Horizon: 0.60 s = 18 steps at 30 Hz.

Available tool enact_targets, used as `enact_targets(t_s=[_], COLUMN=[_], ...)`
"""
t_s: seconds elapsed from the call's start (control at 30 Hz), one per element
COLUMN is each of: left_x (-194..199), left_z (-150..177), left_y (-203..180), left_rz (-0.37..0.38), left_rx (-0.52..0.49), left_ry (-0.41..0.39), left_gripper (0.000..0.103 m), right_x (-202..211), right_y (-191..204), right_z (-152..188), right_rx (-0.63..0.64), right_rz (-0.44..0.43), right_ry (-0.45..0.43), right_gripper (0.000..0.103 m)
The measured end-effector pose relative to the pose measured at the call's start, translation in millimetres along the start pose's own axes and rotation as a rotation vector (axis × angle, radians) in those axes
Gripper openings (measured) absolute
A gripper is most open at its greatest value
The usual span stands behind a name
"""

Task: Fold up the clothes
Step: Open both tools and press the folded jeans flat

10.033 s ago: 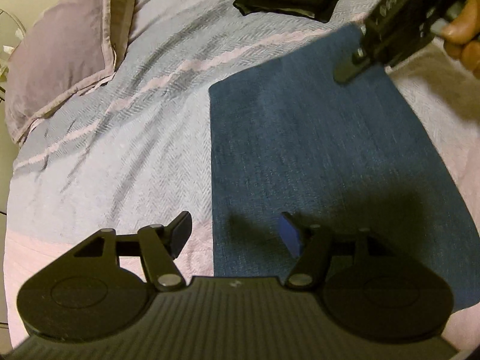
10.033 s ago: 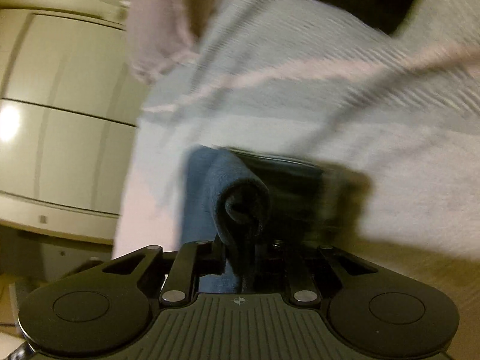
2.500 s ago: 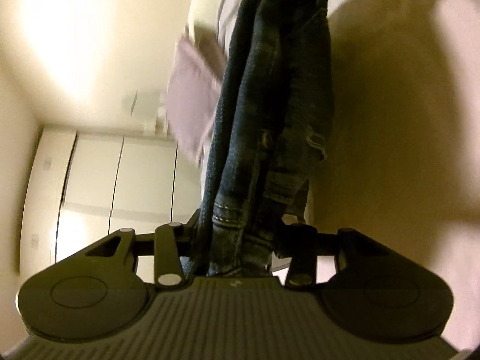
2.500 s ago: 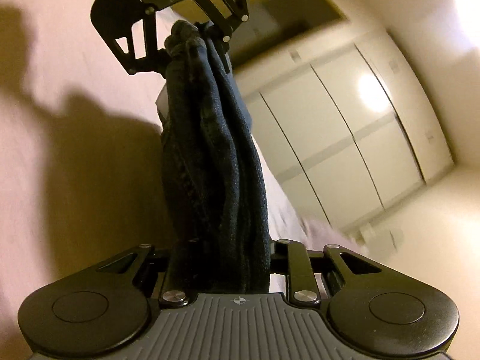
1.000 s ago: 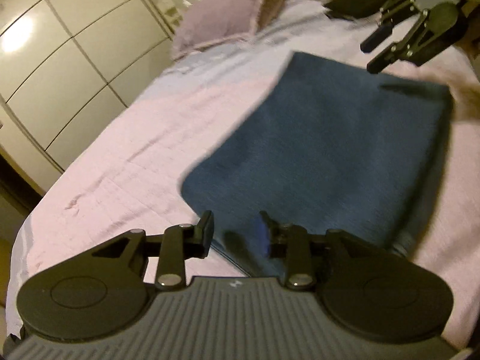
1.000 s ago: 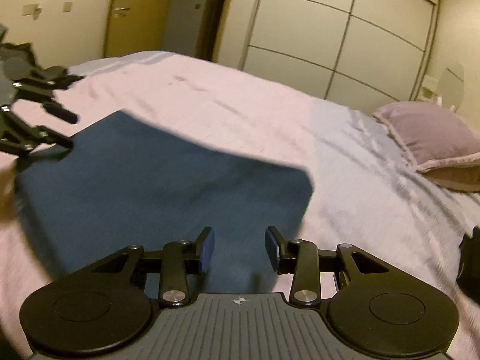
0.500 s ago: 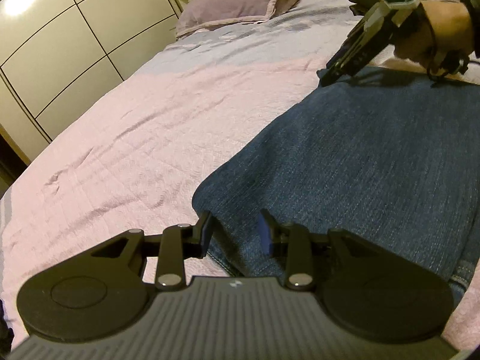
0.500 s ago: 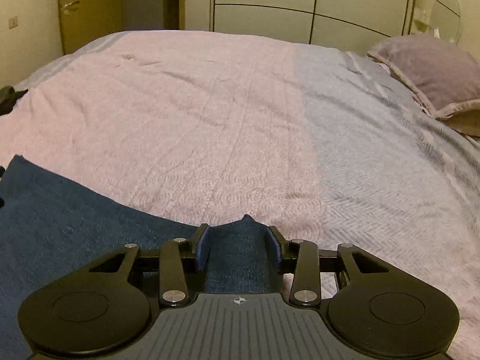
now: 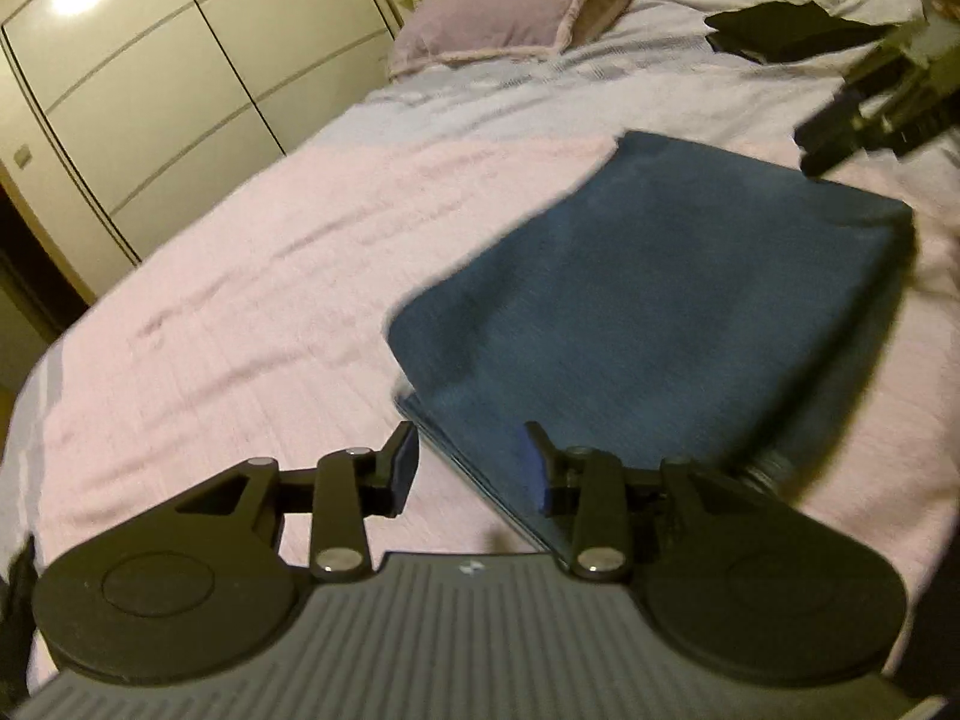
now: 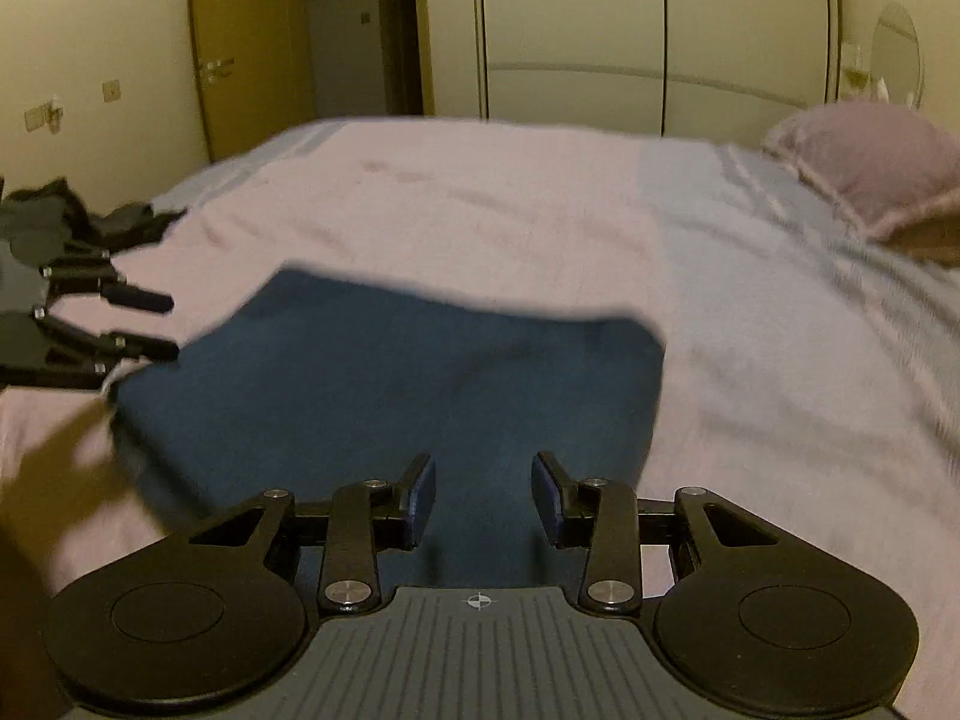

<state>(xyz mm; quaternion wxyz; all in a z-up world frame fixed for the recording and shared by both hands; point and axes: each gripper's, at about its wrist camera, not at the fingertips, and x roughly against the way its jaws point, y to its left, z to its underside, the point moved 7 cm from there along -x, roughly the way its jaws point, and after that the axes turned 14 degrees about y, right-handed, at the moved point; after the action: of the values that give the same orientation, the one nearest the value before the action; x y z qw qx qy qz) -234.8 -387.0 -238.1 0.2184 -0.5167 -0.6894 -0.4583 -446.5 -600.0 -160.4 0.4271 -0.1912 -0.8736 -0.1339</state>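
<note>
Jeans folded, lying flat on the bed.
Both tongs, left [image 9: 469, 468] and right [image 10: 483, 495], gape empty at opposite ends of the jeans [image 9: 654, 312], probably poised for another fold.

Each wrist camera looks forward and down over its own gripper from opposite ends of the folded jeans [image 9: 654, 312] on the bed [image 9: 252, 300], sharing jeans, pillow [image 10: 870, 162] and wardrobe [image 10: 660, 36].

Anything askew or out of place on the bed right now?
Nothing stands out. The folded jeans lie flat on the pink bedspread, edges fairly even. Both the left gripper and right gripper are open, holding nothing. Folded black clothes sit near the pillow.
</note>
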Motion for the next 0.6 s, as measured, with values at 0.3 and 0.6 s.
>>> enact_targets(t_s=[0.3,0.6], left_x=[-5.0,-8.4], left_z=[5.4,5.1], left_y=[-12.2,-14.1], left_rz=[-0.064,-0.081], left_rx=[0.025,0.015], left_ry=[0.018,0.016], left_gripper=[0.028,0.028], right_x=[4.9,-3.9], right_y=[12.2,17.0], right_z=[45.0,51.3], right_rx=[-0.095,-0.080], right_rz=[0.024,0.033], right_ry=[0.006,0.030], right_gripper=[0.039,0.039])
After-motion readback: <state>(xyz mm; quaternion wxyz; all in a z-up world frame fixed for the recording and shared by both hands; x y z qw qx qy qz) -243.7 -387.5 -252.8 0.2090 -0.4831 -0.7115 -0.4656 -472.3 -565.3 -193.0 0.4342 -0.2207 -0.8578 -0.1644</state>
